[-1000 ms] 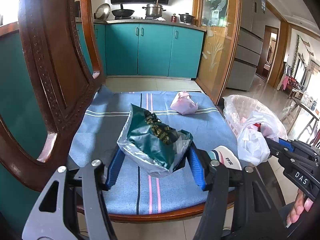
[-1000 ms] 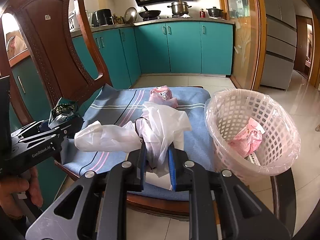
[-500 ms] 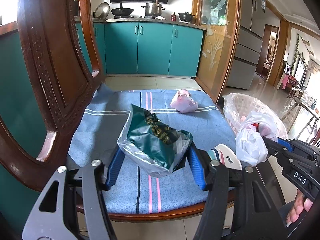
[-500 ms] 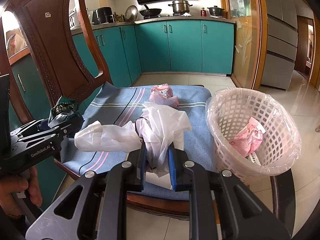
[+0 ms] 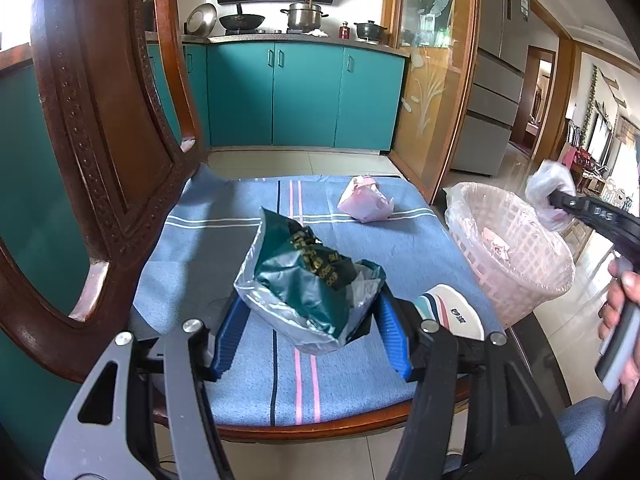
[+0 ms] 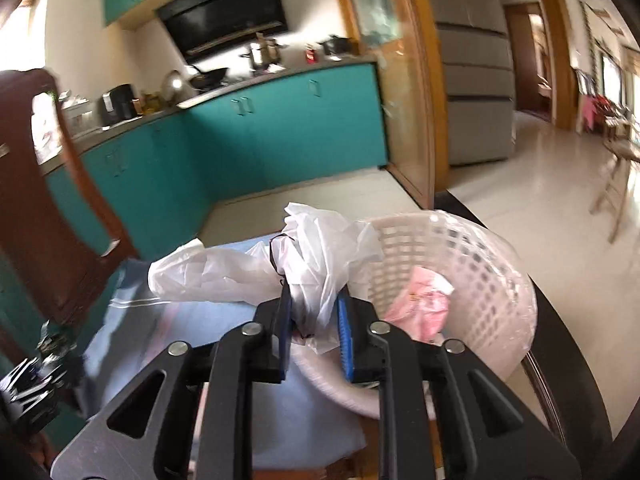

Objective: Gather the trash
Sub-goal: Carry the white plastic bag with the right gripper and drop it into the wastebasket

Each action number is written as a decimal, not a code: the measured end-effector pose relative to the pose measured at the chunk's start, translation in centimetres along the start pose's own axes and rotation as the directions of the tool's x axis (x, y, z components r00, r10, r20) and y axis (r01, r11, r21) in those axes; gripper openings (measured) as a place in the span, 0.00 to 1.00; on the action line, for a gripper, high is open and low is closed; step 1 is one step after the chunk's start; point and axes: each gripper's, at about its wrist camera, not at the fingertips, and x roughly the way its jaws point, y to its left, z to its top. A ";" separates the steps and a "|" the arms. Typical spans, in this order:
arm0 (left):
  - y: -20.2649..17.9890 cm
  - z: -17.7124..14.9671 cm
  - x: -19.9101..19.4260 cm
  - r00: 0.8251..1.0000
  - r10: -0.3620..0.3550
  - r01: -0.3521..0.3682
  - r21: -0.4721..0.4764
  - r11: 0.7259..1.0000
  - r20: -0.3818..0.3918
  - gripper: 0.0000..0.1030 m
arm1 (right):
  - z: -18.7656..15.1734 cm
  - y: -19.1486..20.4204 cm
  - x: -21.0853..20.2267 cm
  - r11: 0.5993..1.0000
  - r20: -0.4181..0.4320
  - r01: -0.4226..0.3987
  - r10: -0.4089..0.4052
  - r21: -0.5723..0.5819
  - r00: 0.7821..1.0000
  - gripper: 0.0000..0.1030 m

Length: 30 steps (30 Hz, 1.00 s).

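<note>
My left gripper [image 5: 308, 320] is shut on a crumpled green and silver foil packet [image 5: 308, 280], held just above the blue striped chair cushion [image 5: 224, 248]. My right gripper [image 6: 314, 320] is shut on a white plastic bag [image 6: 312, 264] and holds it up at the near rim of the pink-white mesh basket [image 6: 472, 280]; it shows at the right in the left wrist view [image 5: 560, 200], above the basket [image 5: 512, 248]. A pink wrapper [image 6: 420, 308] lies inside the basket. A pink crumpled wrapper [image 5: 364, 204] lies at the cushion's far side.
A white oval piece with stripes [image 5: 448, 312] lies on the cushion by my left gripper's right finger. The carved wooden chair back [image 5: 100, 128] stands close on the left. Teal kitchen cabinets [image 5: 300, 96] and tiled floor are beyond.
My right gripper has lifted the white bag off the cushion and swung it right, up over the basket's rim. My left gripper has kept hold of the foil packet with little movement.
</note>
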 end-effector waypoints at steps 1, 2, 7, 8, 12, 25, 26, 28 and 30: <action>-0.1 0.1 0.0 1.000 -0.003 0.003 0.001 1.000 -0.001 0.58 | -0.2 -1.0 0.3 0.999 -0.010 0.001 0.000 0.046 1.000 0.49; -0.2 0.0 0.1 1.000 -0.006 0.006 0.005 1.000 -0.002 0.58 | -0.2 -1.6 0.0 0.997 -0.001 -0.007 0.007 0.074 1.000 0.54; -1.4 -0.1 0.3 1.000 -0.022 0.022 0.040 0.999 -0.001 0.58 | -0.7 -3.4 -4.3 0.987 0.158 -0.027 0.002 0.159 0.987 0.73; -1.8 -0.1 0.4 0.999 -0.032 0.032 0.046 0.998 -0.004 0.58 | -1.0 -3.9 -4.9 0.982 0.170 -0.034 0.003 0.185 0.985 0.73; -5.1 0.6 1.1 0.993 -0.116 0.118 0.083 0.990 -0.027 0.58 | -1.5 -5.4 -6.5 0.966 0.228 -0.041 -0.019 0.256 0.973 0.73; -20.6 8.4 8.8 0.953 -0.271 0.285 0.103 0.953 -0.134 0.87 | -1.4 -8.0 -7.4 0.934 0.284 -0.033 -0.074 0.355 0.956 0.74; -19.9 8.1 8.5 0.953 -0.268 0.283 0.098 0.954 -0.138 0.88 | -1.2 -7.9 -7.2 0.935 0.275 -0.035 -0.068 0.353 0.959 0.74; -18.1 7.4 7.0 0.956 -0.276 0.286 0.106 0.952 -0.102 0.92 | -1.1 -7.5 -6.9 0.940 0.260 -0.042 -0.051 0.340 0.964 0.74; -14.9 6.7 5.0 0.974 -0.222 0.226 0.118 0.967 -0.045 0.94 | -1.0 -6.4 -6.6 0.954 0.247 -0.038 -0.039 0.298 0.968 0.74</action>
